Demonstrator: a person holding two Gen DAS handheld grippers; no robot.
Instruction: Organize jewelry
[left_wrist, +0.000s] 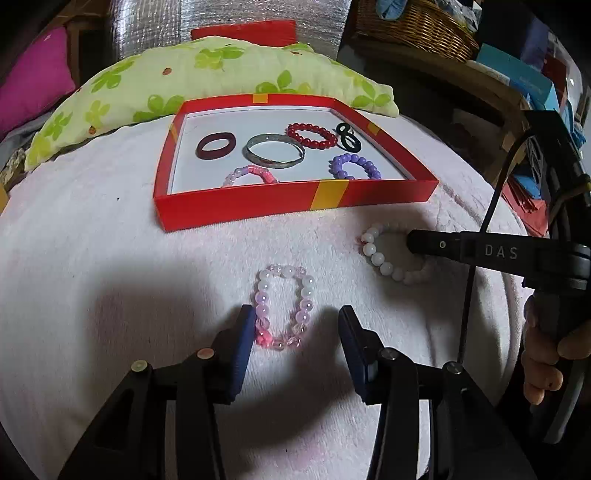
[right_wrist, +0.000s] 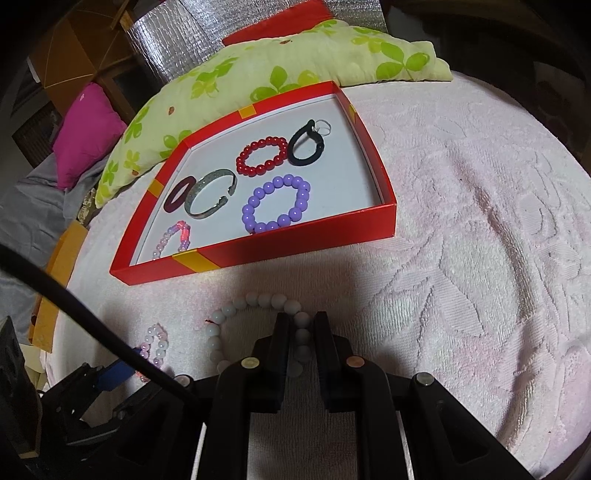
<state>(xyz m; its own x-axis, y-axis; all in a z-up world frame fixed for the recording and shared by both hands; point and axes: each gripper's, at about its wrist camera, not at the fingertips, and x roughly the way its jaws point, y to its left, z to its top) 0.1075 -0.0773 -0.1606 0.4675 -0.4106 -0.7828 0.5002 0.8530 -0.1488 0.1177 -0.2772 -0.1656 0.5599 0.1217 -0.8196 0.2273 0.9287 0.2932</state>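
Note:
A pale pink and clear bead bracelet (left_wrist: 263, 299) lies on the white towel, between the fingers of my left gripper (left_wrist: 297, 317), which stands open around it; its left pad (left_wrist: 245, 332) is close against the beads. To the right, my right gripper (right_wrist: 302, 318) is shut on one side of a white bead bracelet (right_wrist: 221, 317), with beads showing between its fingers. Beyond both stands a red tray box (left_wrist: 258, 205) holding a dark red ring (left_wrist: 214, 146), a silver bangle (left_wrist: 275, 151), red beads (left_wrist: 312, 134), a black hair tie (left_wrist: 347, 138), purple beads (left_wrist: 354, 166) and a pink bead bracelet (left_wrist: 251, 175).
A green leaf-print pillow (left_wrist: 147, 81) lies behind the box, with a magenta cushion (left_wrist: 33, 85) far left. A wicker basket (left_wrist: 413, 26) and boxes crowd the back right. A hand (left_wrist: 546, 354) holds the right gripper's handle; its black cable (left_wrist: 476, 295) hangs beside it.

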